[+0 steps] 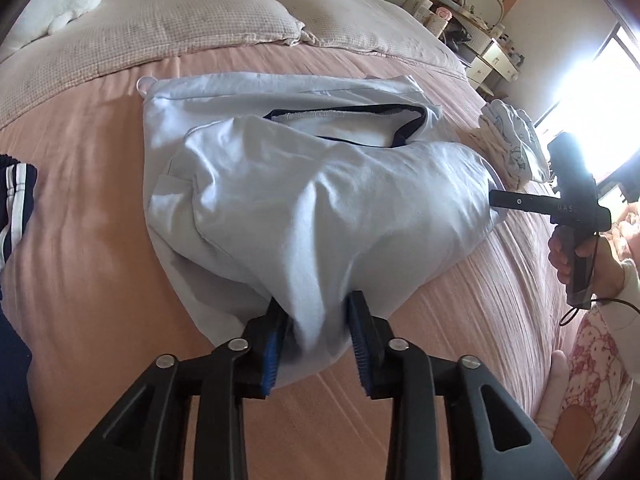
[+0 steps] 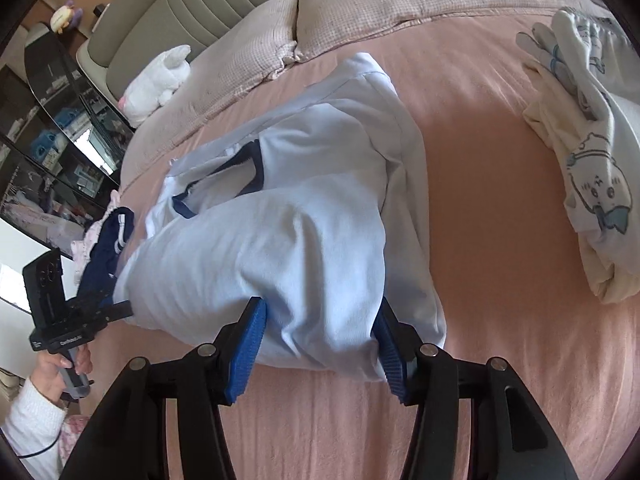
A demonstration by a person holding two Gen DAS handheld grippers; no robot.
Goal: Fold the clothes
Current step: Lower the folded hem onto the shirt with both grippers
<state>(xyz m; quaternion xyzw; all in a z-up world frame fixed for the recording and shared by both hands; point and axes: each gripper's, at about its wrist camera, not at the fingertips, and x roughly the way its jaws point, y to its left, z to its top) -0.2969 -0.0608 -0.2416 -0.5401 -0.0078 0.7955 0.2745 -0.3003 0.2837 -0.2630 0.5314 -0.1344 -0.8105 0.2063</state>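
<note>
Pale blue shirt [image 1: 304, 184] bunched mid pink bed [image 1: 88, 200]; left claw [image 1: 316, 340] clamped on near hem fold, right claw [image 2: 320, 344] clamped on another bunched fold.

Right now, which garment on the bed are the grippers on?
The pale blue shirt with navy collar trim, bunched mid-bed; left gripper and right gripper pinch it. The cartoon-print white clothes and navy white-striped garment lie untouched.

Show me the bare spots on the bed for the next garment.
Bare sheet lies between the pale blue shirt and the printed white clothes, and between the shirt and the navy striped garment. The near edge below both claws is also free. The pillows crowd the head end.
</note>
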